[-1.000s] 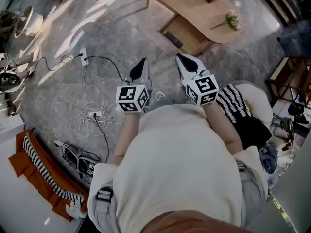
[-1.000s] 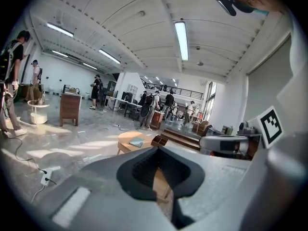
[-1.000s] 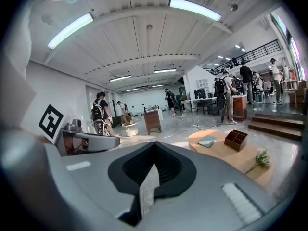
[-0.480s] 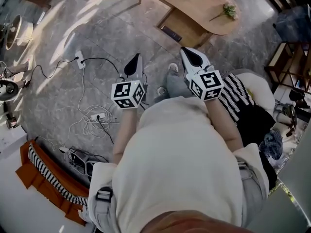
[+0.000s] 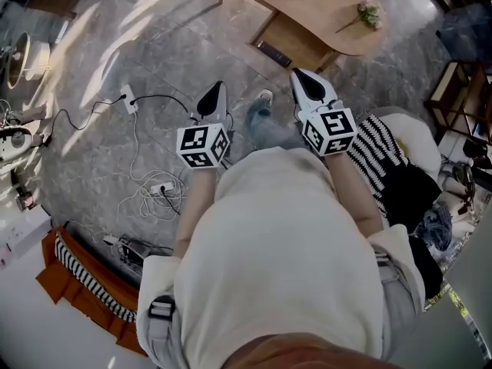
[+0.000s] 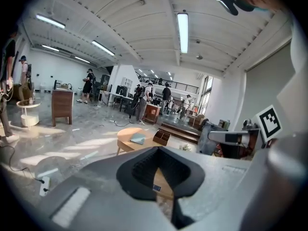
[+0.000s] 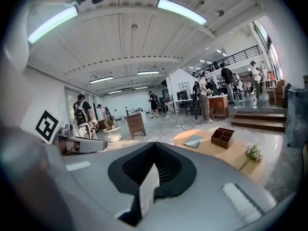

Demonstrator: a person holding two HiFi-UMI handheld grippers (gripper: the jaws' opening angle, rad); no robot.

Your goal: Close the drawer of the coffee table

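The wooden coffee table (image 5: 330, 18) stands at the top of the head view. Its drawer (image 5: 296, 43) is pulled out toward me, with a dark flat item (image 5: 273, 53) lying at its near end. On the tabletop lie a blue book (image 7: 193, 141), a brown divided box (image 7: 222, 136) and a sprig of flowers (image 5: 367, 12). My left gripper (image 5: 213, 98) and right gripper (image 5: 307, 81) are both shut and hold nothing. They point at the table from a short way off and touch nothing. The table shows just past the left gripper (image 6: 156, 150) and the right gripper (image 7: 155, 147).
Power strips and tangled cables (image 5: 150, 183) lie on the stone floor to my left. A striped cushion on a pale seat (image 5: 377, 156) is close on my right, with a dark shelf (image 5: 461, 91) beyond it. My shoe (image 5: 260, 118) shows between the grippers. People stand far off.
I have stepped toward the coffee table, and both grippers have been carried forward with me, still shut. A foot now shows between them.
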